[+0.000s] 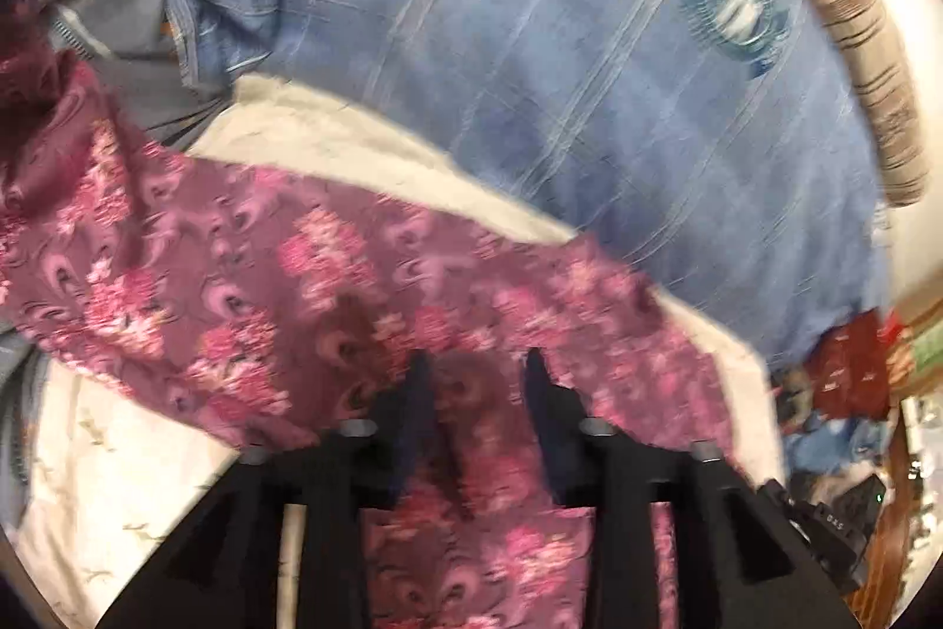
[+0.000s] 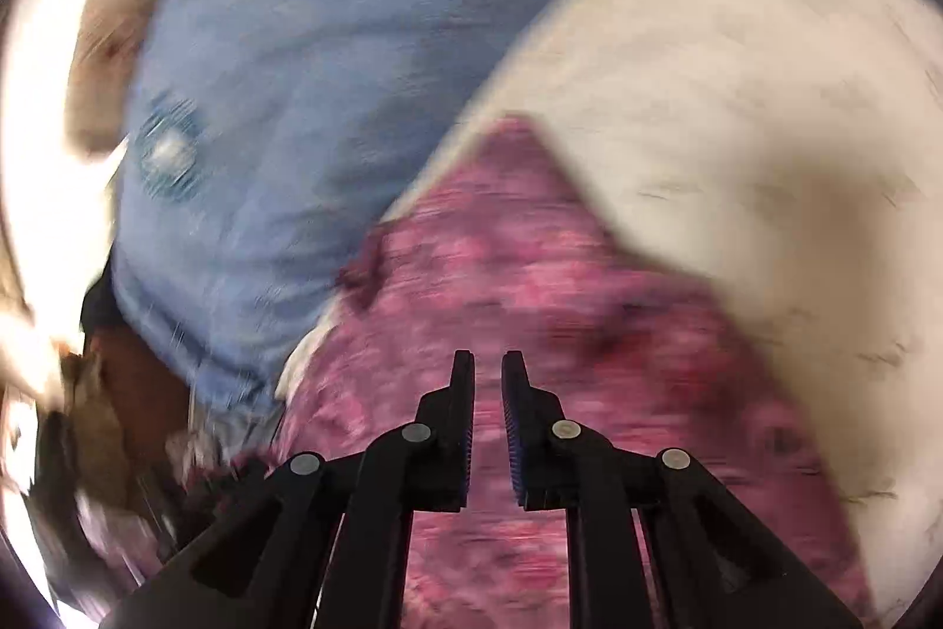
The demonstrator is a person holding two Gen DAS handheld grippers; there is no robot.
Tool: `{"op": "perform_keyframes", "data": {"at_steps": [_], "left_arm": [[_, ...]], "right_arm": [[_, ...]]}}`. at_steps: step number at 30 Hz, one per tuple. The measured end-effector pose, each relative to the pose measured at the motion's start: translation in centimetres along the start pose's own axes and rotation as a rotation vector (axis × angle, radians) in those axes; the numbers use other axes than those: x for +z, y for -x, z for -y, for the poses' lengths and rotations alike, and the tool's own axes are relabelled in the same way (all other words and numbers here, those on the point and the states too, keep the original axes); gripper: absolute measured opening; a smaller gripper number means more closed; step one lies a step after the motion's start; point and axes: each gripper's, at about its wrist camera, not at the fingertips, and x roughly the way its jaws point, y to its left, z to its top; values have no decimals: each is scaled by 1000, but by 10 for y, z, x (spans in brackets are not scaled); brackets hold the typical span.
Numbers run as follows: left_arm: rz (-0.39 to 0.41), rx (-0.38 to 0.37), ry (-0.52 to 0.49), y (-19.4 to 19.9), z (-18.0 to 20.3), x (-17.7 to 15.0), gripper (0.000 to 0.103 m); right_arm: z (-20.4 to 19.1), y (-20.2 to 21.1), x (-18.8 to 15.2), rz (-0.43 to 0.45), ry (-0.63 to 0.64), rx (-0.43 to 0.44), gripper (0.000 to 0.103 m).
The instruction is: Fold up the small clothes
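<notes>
- Left wrist view: the left tongs [image 1: 477, 364] are shown with the jaws standing apart, nothing gripped between them; the pink floral garment [image 1: 330, 287] lies beneath and beyond the fingertips, spread as a band running from the left edge toward the lower right.
- The garment is seen resting on a cream cloth [image 1: 365, 157], which in turn lies on a blue striped bedspread [image 1: 560, 69]. A round blue-green motif [image 1: 734, 4] is printed on the bedspread.
- Shown only in this view: a grey garment [image 1: 118, 28] at the upper left, a beige striped border [image 1: 854, 39] along the right edge of the bed, and a heap of red and blue items [image 1: 848, 381] at the lower right.
- Right wrist view: the right tongs [image 2: 488, 364] are shown with the jaws parted by a narrow gap, and no cloth is seen caught in it. The frame is heavily blurred by motion.
- The pink floral garment [image 2: 530, 275] fills the centre below the fingertips; a pointed corner of it is seen only here, tucked against a fold of the cream cloth [image 2: 737, 128].
- The blue bedspread [image 2: 324, 69] occupies the upper left. Objects at the lower left are too blurred to be identified.
</notes>
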Motion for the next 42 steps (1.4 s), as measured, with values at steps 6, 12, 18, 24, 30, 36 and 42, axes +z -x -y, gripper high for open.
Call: {"op": "perform_keyframes", "data": {"at_steps": [6,12,18,24,30,36,42], "left_arm": [[-203,138,-119,-65,18,-21,44],[-130,124,-96,-35,15,-7,44],[24,240,11,67,-39,30,46],[256,447,127,180,-94,57,63],[324,500,194,187,-135,66,69],[268,624,81,124,-134,80,65],[182,509,123,92,-141,88,10]], "right_arm": [[-73,-79,-23,-92,309,-66,30],[-82,-129,-78,-58,571,-178,41],[-92,-131,-91,-73,664,-196,64],[-91,-131,-83,-78,633,-135,70],[-84,-130,-77,-81,584,-74,71],[-77,-128,-74,-85,549,-28,72],[-75,-128,-72,-86,532,-1,73]]}}
